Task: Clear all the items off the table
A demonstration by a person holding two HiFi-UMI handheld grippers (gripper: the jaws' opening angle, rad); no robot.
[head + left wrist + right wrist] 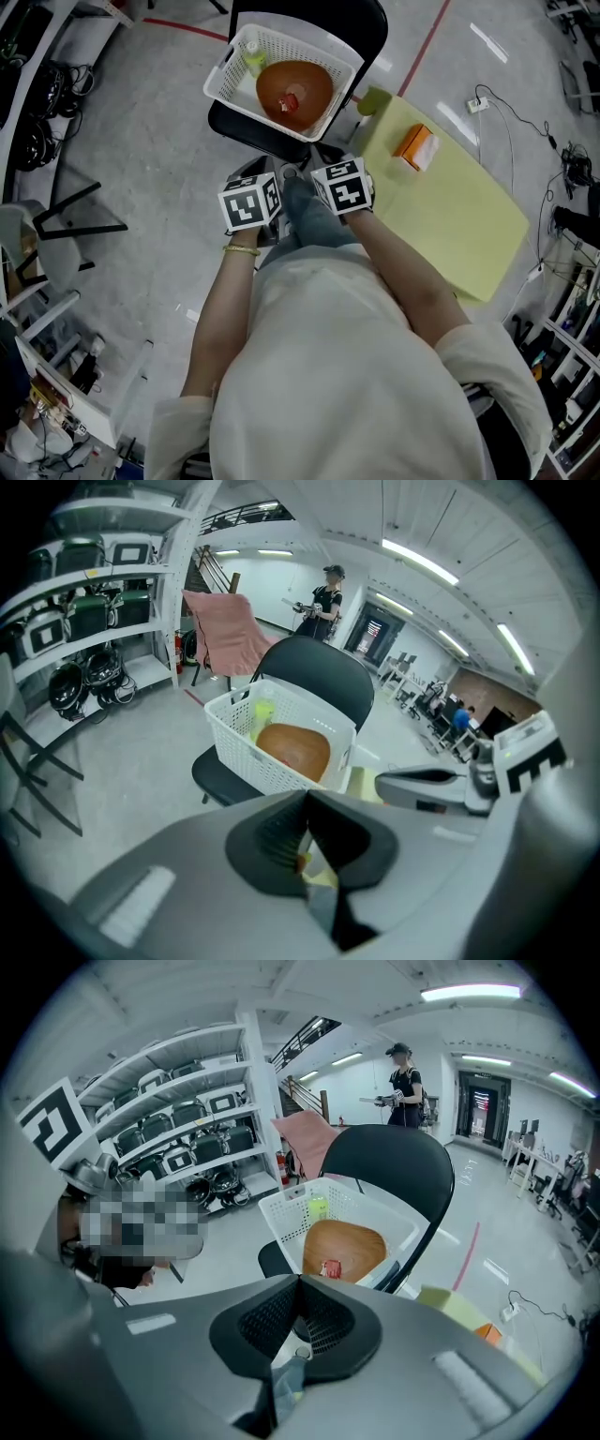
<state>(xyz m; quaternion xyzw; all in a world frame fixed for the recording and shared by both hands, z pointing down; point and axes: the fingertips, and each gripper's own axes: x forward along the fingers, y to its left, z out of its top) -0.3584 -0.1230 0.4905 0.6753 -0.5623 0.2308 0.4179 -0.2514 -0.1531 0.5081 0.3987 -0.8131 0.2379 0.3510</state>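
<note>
Head view, and here's how it stands: both claws hang side by side just short of the black chair [246, 128], with the white basket [281, 42] on its seat at twelve o'clock. Left claw [307, 794] is pressed together with nothing pinched. Right claw [298, 1281] is the same, tips closed on each other and empty as far as I can see. Already in the basket are a brown wooden dish [298, 82], a small red thing [289, 103] lying on it, and a yellow-green bottle [253, 58] tucked against the back wall.

What's left? One orange box [415, 147], lying flat on the yellow-green surface [459, 225] at two o'clock from the claws, near the end closest to the chair and well apart from both. That's the step in hand, I'd say. The right claw looks the one to send, being on that side: spread the jaws before arriving, come down across the box's narrower sides, pinch gently since it looks like light card, lift clear, then lower it in beside the dish, not onto the rim.

Around us is grey floor [141, 122] with red tape lines [429, 42] and cables [511, 117] trailing at three o'clock. The left gripper view shows shelving [103, 592] stacked with cases at nine o'clock, and a person [325, 602] standing far off behind the chair
</note>
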